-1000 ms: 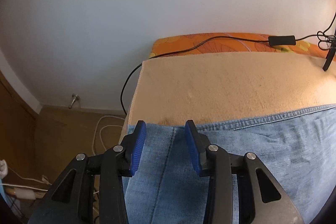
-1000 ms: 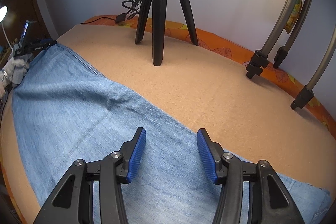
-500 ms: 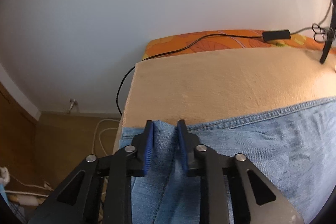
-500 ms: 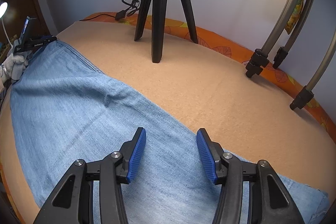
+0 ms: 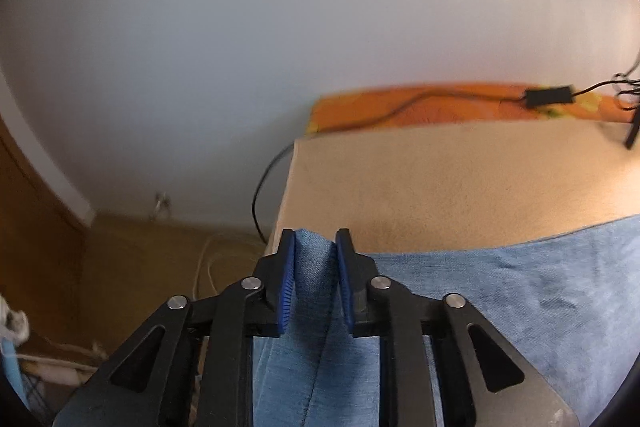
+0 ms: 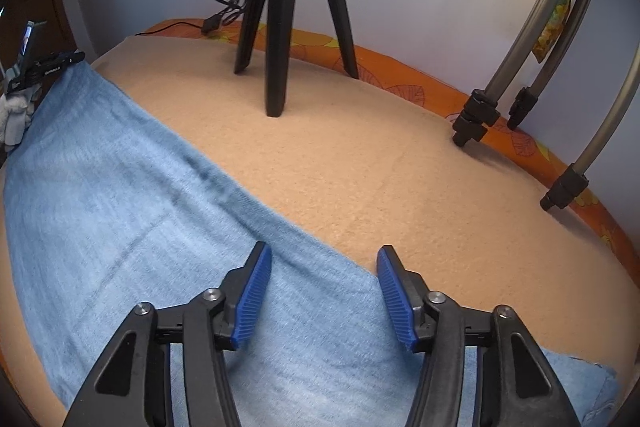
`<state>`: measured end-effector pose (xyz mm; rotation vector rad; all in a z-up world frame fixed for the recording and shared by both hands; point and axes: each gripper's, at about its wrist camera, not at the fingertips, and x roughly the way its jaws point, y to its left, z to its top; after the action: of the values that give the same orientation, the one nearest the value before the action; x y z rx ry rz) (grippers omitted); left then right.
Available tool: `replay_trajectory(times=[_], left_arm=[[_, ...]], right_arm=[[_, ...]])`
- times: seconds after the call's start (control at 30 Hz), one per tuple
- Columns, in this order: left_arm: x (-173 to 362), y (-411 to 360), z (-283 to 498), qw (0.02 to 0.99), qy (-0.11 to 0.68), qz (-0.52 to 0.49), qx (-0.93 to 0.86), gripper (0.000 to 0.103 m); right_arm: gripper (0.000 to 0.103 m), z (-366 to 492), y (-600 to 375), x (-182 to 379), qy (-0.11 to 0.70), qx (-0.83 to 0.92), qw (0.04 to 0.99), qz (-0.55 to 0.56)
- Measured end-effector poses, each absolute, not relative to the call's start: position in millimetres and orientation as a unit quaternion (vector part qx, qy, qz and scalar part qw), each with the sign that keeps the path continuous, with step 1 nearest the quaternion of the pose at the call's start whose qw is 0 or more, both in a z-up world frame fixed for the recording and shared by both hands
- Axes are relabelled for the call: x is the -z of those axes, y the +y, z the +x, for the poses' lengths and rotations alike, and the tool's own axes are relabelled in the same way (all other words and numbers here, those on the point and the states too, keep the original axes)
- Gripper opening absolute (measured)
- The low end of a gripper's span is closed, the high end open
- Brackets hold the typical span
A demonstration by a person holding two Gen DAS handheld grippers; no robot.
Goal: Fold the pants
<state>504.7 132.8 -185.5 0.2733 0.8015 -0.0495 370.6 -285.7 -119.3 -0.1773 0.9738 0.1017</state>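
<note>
Light blue denim pants point(image 6: 120, 195) lie flat along a beige blanket point(image 6: 360, 155) on a bed. My left gripper point(image 5: 314, 247) is shut on a pinched fold of the pants' end point(image 5: 314, 275) near the blanket's left corner, lifting it a little. My right gripper point(image 6: 323, 267) is open, its blue pads point(image 6: 252, 295) hovering just above the far edge of the pants near the other end. The left gripper also shows far off in the right wrist view point(image 6: 48, 67).
A black tripod point(image 6: 280, 27) stands on the blanket at the back. Grey tripod legs point(image 6: 500, 87) stand at the right. A black cable with adapter point(image 5: 548, 95) runs along the orange mattress edge point(image 5: 400, 107). Floor with cables point(image 5: 208, 259) lies left of the bed.
My left gripper closed on the end of the pants and pulled it up and back. The right gripper stayed open, nearly still over the fabric.
</note>
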Motion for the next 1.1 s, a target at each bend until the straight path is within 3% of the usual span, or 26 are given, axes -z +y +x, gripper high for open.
replay_trajectory(times=[0.23,0.3,0.47,0.53,0.83,1.1], left_arm=[[179.6,142.5,504.6,0.911,0.385,0.143,-0.019,0.033],[167.3,157.3,502.9,0.913,0.388,0.122,-0.025,0.039],[133.3,197.2,470.7,0.923,0.375,0.081,-0.035,0.042],[129.2,210.1,450.7,0.921,0.384,0.062,-0.022,0.047],[151.1,247.0,343.6,0.901,0.43,-0.059,0.003,0.049],[189.3,257.3,318.6,0.875,0.455,-0.167,-0.002,0.05]], right_arm=[[0.058,370.2,-289.3,116.9,0.469,-0.044,0.879,-0.075],[0.057,368.1,-290.5,112.2,0.465,-0.046,0.881,-0.069],[0.057,355.3,-286.0,93.9,0.452,-0.057,0.889,-0.048],[0.057,348.9,-277.6,85.7,0.445,-0.068,0.892,-0.048],[0.057,320.4,-216.8,50.2,0.42,-0.131,0.897,-0.044],[0.057,300.1,-148.6,36.6,0.41,-0.178,0.893,-0.06]])
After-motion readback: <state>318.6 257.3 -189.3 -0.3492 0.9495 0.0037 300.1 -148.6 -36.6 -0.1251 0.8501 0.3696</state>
